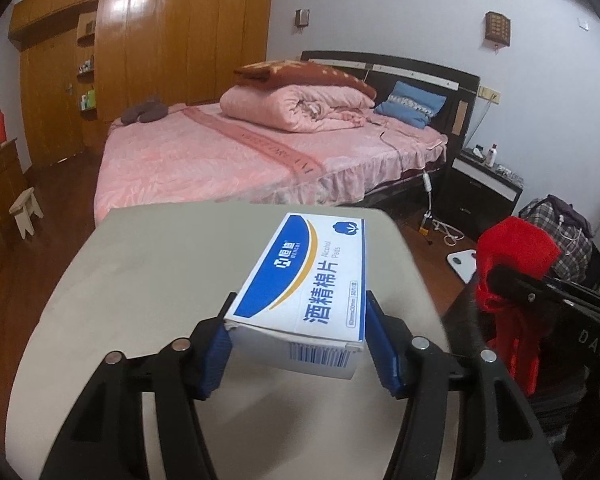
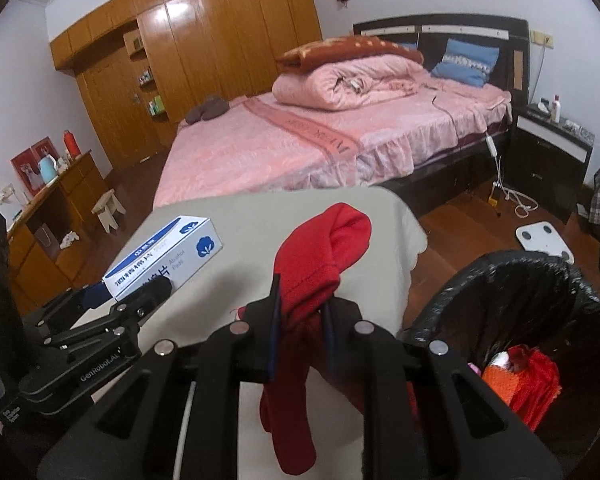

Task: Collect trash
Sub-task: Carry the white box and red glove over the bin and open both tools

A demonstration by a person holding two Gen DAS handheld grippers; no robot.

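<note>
Beyond the grey tabletop [image 1: 148, 264] stands a pink bed [image 1: 220, 160]. My left claw [image 1: 300, 344] grips a blue-and-white alcohol-pad box [image 1: 312, 280] between its 2 blue pads, raised off the tabletop. My right claw [image 2: 300, 320] pinches a red cloth [image 2: 320, 256], with the black-lined bin [image 2: 512, 320] just right of it.

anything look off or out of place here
Nothing spilled or damaged. One oddity: the right gripper holds a red sock, clothing rather than obvious trash, beside the black-lined bin. The left gripper holds an intact alcohol pads box.
</note>
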